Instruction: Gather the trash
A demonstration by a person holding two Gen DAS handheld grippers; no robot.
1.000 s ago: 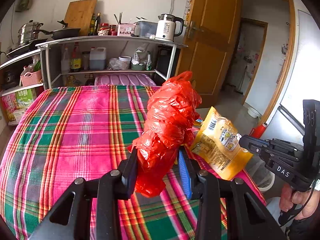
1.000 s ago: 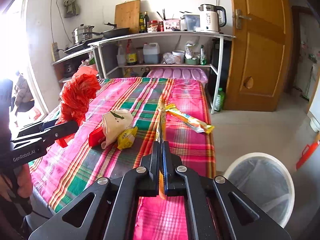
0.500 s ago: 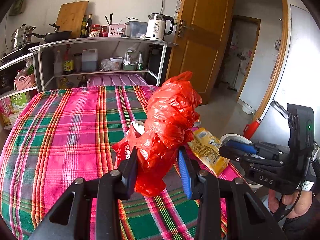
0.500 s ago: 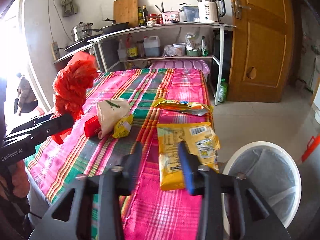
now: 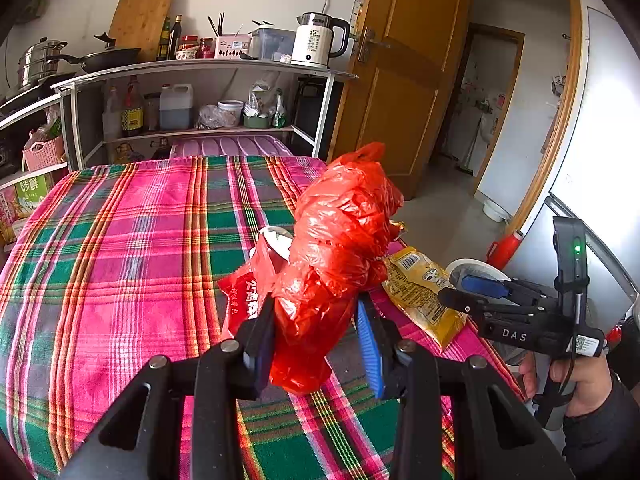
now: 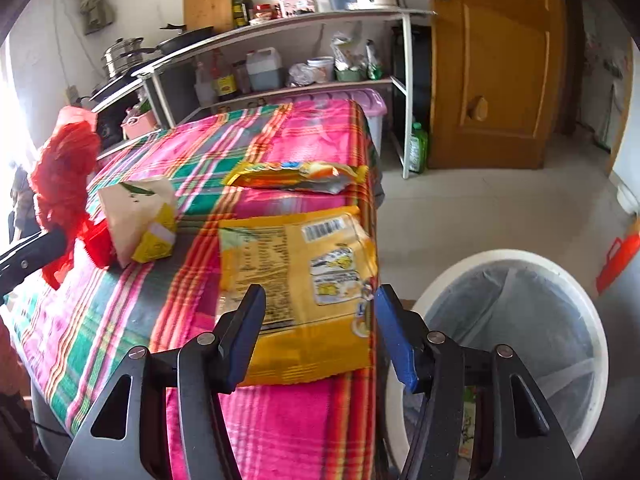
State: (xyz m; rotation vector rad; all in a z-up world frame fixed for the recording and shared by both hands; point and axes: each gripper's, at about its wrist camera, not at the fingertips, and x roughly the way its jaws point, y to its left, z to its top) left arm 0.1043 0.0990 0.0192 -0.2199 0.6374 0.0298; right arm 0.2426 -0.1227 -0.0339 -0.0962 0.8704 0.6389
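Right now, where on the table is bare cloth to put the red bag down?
The left half of the tablecloth, from the shelf end toward the left claw, is bare. The right edge is crowded: yellow packet, long wrapper, white-yellow pouch. The left claw holds the red bag.

Left tongs (image 5: 316,334) clamped, right tongs (image 6: 320,332) spread wide

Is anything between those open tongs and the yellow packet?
Nothing visible. The right tongs hang open over the yellow packet on the table edge; only air lies between them. The bin stands just right.
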